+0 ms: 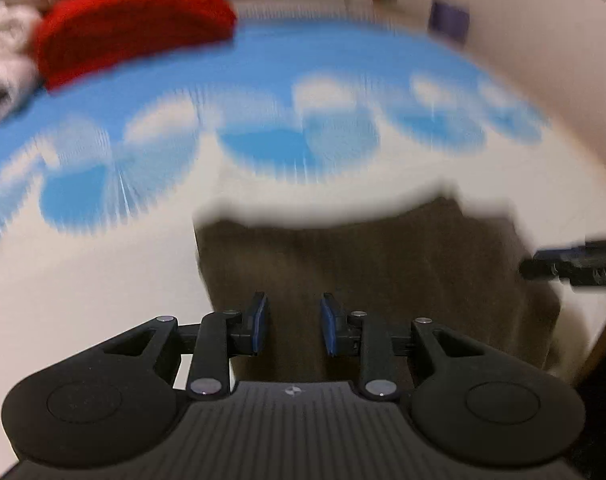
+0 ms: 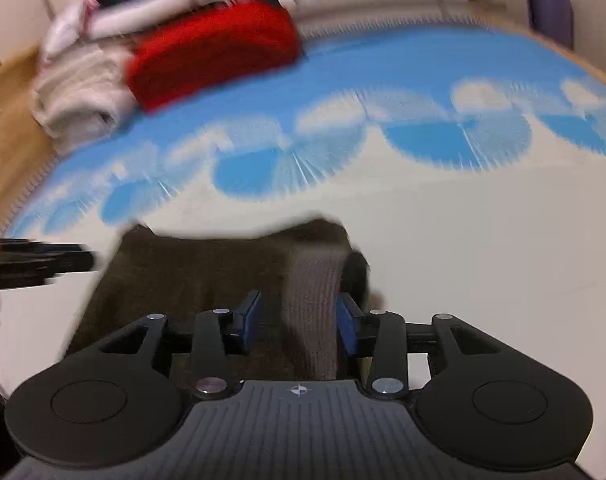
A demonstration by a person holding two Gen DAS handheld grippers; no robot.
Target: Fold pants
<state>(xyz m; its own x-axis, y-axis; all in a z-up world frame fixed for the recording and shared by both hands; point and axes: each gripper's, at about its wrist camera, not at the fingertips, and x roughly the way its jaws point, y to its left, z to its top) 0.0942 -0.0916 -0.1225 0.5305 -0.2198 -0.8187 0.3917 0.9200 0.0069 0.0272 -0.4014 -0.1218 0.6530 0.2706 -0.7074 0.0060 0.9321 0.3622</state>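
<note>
— While the left gripper (image 1: 294, 322) gapes over the brown pants (image 1: 367, 264), what differs?
— Only the right view shows wood floor (image 2: 11, 128); right gripper (image 2: 297, 322) also spread, pants (image 2: 207, 272) beneath, on the mat (image 2: 483, 240).

The pants (image 1: 363, 272) were dark brown, with a paler grey-brown ribbed strip (image 2: 315, 300). The mat (image 2: 463, 220) was cream below, bright blue above, with white scalloped cloud shapes. A red folded cloth (image 2: 215, 52) sat beside cream towels (image 2: 79, 92). Gripper pads (image 1: 259, 322) were blue on black.
</note>
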